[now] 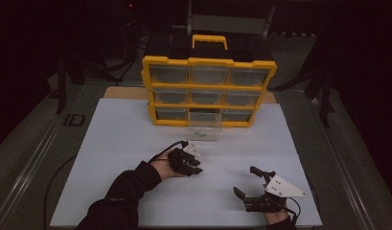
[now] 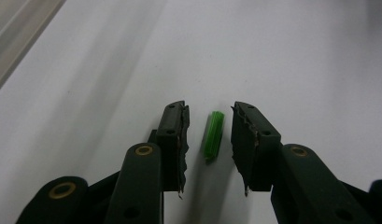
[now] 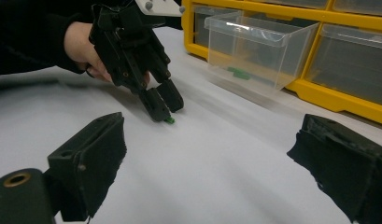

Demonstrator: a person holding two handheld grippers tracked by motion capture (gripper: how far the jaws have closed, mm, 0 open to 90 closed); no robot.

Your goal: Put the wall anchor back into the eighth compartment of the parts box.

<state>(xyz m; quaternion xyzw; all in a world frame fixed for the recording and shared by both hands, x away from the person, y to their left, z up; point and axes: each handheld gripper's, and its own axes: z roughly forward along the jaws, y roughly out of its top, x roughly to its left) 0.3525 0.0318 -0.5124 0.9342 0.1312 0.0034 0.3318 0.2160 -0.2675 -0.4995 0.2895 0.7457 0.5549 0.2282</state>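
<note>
A small green ribbed plug [image 2: 213,135] lies flat on the white tabletop [image 1: 117,143]. My left gripper [image 2: 209,107] points down over it, one jaw on each side, with a narrow gap between each pad and the plug. The right gripper view shows the same left gripper [image 3: 166,112], its tips at the table and the green plug [image 3: 169,120] peeking out beside them. My right gripper [image 1: 245,180] rests near the table's front right, its jaws wide open with nothing between them.
A yellow drawer organizer [image 1: 209,91] with a black top and handle stands at the back of the table. One clear drawer [image 3: 258,51] from its bottom row is pulled out, with green pieces [image 3: 237,73] inside. Metal rails run along both table sides.
</note>
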